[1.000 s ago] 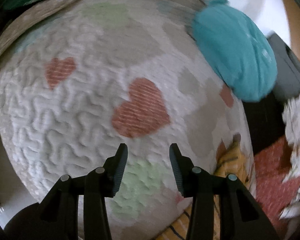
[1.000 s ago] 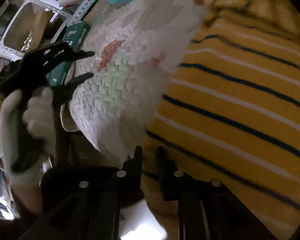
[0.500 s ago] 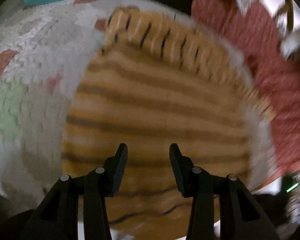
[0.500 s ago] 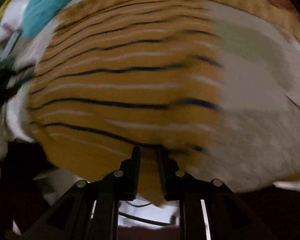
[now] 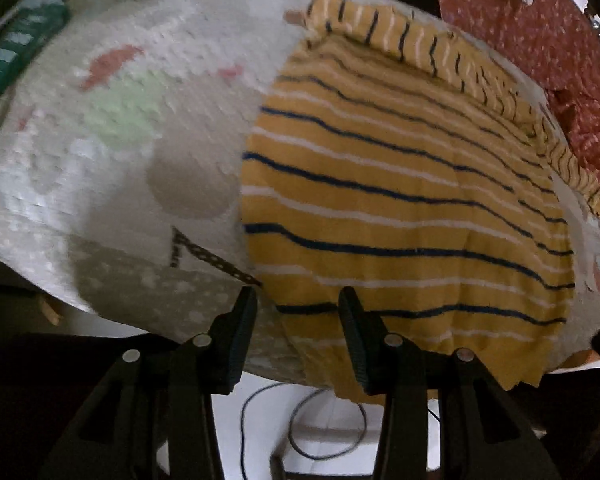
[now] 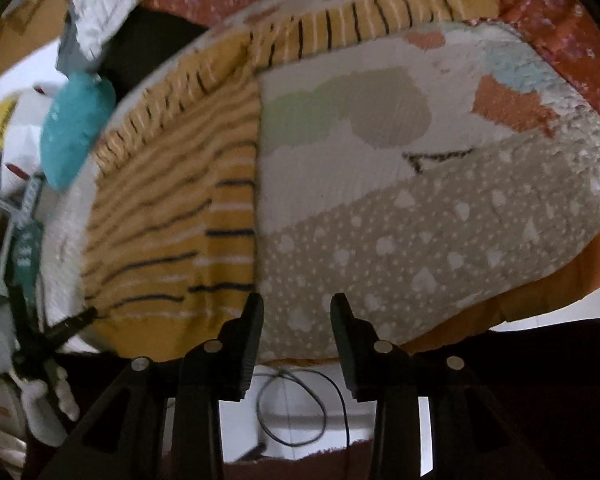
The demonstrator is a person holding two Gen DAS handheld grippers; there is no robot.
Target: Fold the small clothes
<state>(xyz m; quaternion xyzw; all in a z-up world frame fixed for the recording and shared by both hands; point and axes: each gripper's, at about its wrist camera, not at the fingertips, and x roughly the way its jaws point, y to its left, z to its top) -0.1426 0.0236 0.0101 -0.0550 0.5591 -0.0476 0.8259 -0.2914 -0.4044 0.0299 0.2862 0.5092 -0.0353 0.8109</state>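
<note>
- The left hand-held gripper (image 5: 298,330) is hovering with its jaws spread apart and nothing between them, just over the near edge of the striped yellow garment (image 5: 400,216).
- The right hand-held gripper (image 6: 296,336) is likewise standing wide apart and empty, above the dotted grey border of the quilted mat (image 6: 420,240).
- The striped yellow garment is lying flat on the quilted mat (image 5: 112,152), its ribbed band (image 5: 440,56) running along the far side and its near hem reaching the mat's front edge.
- In the right wrist view the garment (image 6: 172,208) is sitting left of the gripper, covering the mat's left part.
- A teal cloth bundle (image 6: 76,128) is resting beyond the mat's far left corner.
- A red patterned fabric (image 5: 540,32) is lying along the mat's far side.
- A thin cable (image 6: 300,412) is looping on the white floor below the surface.
</note>
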